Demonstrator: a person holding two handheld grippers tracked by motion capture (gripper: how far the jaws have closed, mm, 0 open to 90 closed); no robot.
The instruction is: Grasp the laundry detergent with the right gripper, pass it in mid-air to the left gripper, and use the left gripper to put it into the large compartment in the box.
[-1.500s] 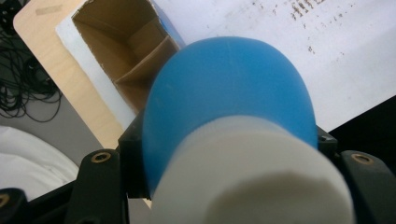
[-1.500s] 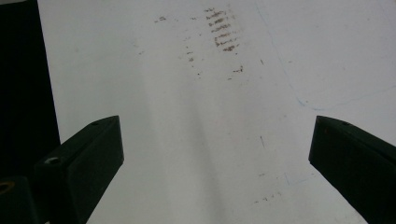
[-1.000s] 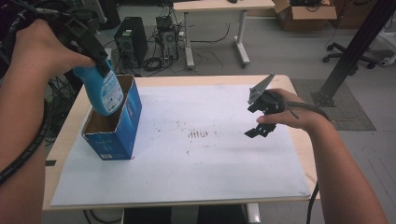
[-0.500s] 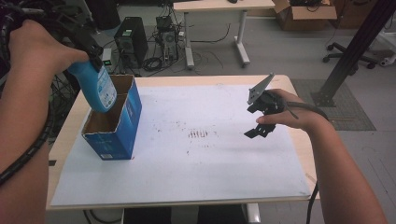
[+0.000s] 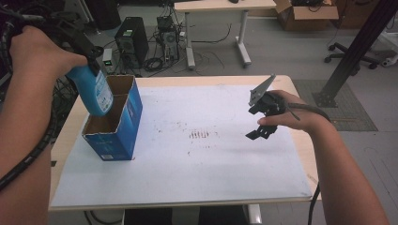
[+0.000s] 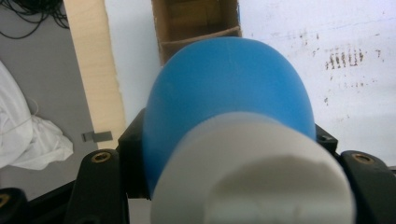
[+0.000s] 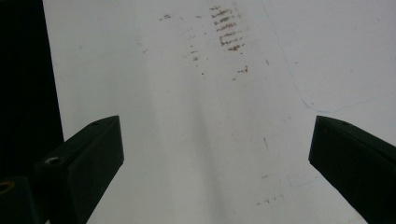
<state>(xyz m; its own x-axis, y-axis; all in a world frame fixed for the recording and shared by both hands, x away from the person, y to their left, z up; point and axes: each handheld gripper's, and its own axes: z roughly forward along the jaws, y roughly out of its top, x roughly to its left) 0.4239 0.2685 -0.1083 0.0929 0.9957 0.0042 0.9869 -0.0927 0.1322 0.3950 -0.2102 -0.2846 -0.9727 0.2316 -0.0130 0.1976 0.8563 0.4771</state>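
Both forearms bare, no sleeves. Right tongs (image 5: 261, 125): black blocky jaws, grey three-cornered plate (image 5: 261, 90) on top. Left tongs (image 5: 91, 56): black, brass screws (image 6: 101, 156), ribbed black cable (image 5: 33, 151) trailing.

This looks like a lab or workshop. Beyond the far edge of the table (image 5: 300, 154), a computer tower (image 5: 127, 43) stands on the grey floor amid tangled cables (image 5: 162, 56), with a second desk (image 5: 216, 18), a cardboard box (image 5: 307, 11) and an office chair (image 5: 361, 44).
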